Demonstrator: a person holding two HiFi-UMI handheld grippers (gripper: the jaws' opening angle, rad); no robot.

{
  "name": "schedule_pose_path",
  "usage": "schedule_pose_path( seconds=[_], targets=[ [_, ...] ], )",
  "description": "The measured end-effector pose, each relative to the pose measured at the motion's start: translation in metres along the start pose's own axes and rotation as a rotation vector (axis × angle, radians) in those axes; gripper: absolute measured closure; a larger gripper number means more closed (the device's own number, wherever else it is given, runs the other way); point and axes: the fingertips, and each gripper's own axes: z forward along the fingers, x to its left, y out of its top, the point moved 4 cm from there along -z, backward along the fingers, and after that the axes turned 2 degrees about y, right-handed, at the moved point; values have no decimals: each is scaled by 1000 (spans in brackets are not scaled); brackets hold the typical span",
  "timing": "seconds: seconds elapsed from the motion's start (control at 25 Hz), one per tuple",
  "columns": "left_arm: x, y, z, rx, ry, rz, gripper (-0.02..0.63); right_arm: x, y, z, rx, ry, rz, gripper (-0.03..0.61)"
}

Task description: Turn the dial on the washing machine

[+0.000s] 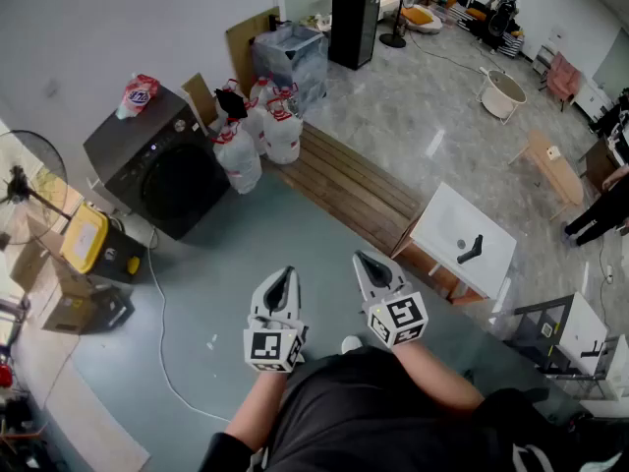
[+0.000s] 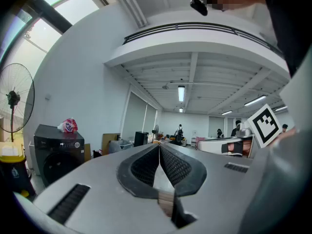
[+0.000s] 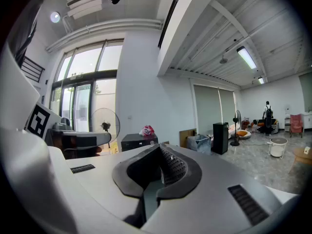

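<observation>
The left gripper (image 1: 283, 279) and the right gripper (image 1: 371, 267) are held side by side in front of the person's dark-clothed body, apart from each other, tips pointing forward. Each gripper view shows the ribbed pads pressed together with nothing between them, so both jaws are closed and empty.

Below them lies a blue-grey floor (image 1: 246, 239). A thin white cable (image 1: 161, 324) runs across it toward its left edge, where a yellow-topped box (image 1: 85, 238) sits. A standing fan (image 1: 20, 180) stands near that box at the left edge.

The washing machine (image 1: 157, 165) stands farther ahead and to the left, well apart from both grippers, against the white wall. It is dark, with a round door on its front. The dial (image 1: 180, 124) is a small round knob at the upper right of its front panel; neither gripper touches it. A red and white bag (image 1: 139, 94) lies on the machine's top, near the back.

Just beside the machine's right side stands a cluster of large clear bottles (image 1: 263, 131) with red labels. They stand at the near end of a low wooden platform (image 1: 344, 180) that runs away to the right. A white table (image 1: 464, 232) with a small black object (image 1: 471, 250) on it stands near the platform's right end.

Farther back, a plastic-wrapped bin (image 1: 291, 59) stands near the bottles, and a tall black cabinet (image 1: 355, 25) stands beyond it on the pale tiled floor.
</observation>
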Motion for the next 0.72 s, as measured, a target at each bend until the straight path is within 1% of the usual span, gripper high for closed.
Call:
schedule_pose_path(
  seconds=[0.32, 0.72],
  targets=[
    [-3, -2, -3, 2, 18, 2, 609, -11, -4, -5, 11, 2, 38, 578],
    [-2, -10, -9, 24, 46, -5, 609, -8, -7, -4, 13, 59, 52, 578]
  ],
)
